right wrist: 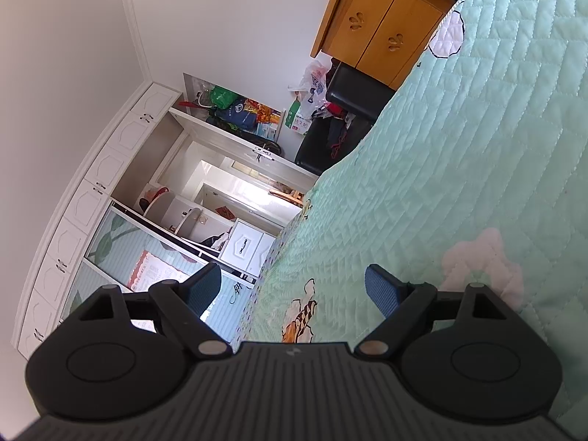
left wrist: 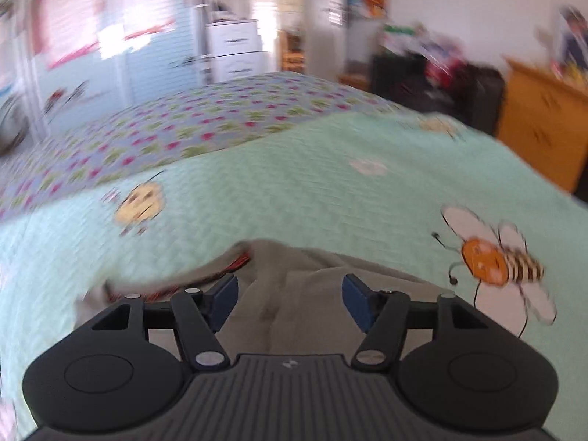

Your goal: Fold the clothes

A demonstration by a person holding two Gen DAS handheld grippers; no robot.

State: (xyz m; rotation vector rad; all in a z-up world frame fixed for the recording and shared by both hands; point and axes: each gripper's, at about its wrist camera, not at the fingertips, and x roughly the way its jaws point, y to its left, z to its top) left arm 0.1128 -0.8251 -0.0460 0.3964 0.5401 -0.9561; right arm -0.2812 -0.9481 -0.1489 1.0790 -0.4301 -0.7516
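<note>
A beige garment [left wrist: 294, 286] with a red-striped part at its left lies on the mint green quilt [left wrist: 294, 191] in the left wrist view, which is blurred. My left gripper [left wrist: 290, 299] hovers just over it, blue pads apart and not pressing the cloth. In the right wrist view, rolled sideways, my right gripper [right wrist: 294, 292] stands wide open with nothing between its fingers, over the quilt [right wrist: 459, 147] near the bed's edge. No garment shows in that view.
A flowered blanket [left wrist: 183, 128] covers the far part of the bed. Beyond stand a wooden cabinet [right wrist: 378, 25], a black seat [right wrist: 345, 110] piled with bags, white drawers [right wrist: 250, 246] and a wardrobe wall [right wrist: 92, 183].
</note>
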